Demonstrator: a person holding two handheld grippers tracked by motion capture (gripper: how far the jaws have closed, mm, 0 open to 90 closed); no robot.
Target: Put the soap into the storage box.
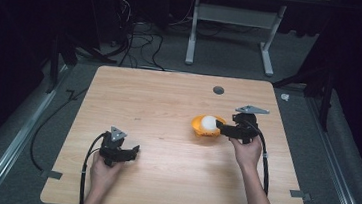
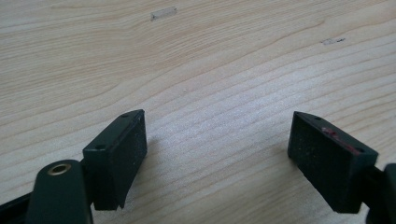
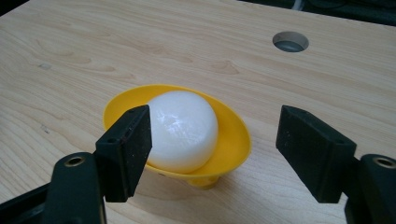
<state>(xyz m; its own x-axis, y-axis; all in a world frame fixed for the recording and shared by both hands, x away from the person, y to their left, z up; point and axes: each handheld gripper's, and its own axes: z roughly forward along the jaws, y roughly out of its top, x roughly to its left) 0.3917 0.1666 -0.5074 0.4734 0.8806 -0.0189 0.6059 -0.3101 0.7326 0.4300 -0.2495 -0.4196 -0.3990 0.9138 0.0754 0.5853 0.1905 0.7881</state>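
A yellow bowl (image 1: 198, 125) sits right of the table's centre with a white ball (image 1: 209, 122) resting in it. My right gripper (image 1: 219, 129) comes at it from the right, held low over the table, its tips right at the bowl's near side. In the right gripper view the bowl (image 3: 233, 130) and the ball (image 3: 182, 128) lie just ahead of my right gripper (image 3: 215, 119). Its jaws stand wide apart and the pads press on nothing. At the front left, my left gripper (image 1: 135, 151) hovers low over bare wood. The left gripper (image 2: 217, 135) is open with nothing between its jaws.
A round hole (image 1: 218, 90) is set in the wooden table (image 1: 159, 95) behind the bowl, also seen as the hole (image 3: 290, 41). A small tape mark (image 2: 163, 13) lies ahead of the left gripper. Beyond the far edge stand a white desk frame (image 1: 192, 33) and floor cables.
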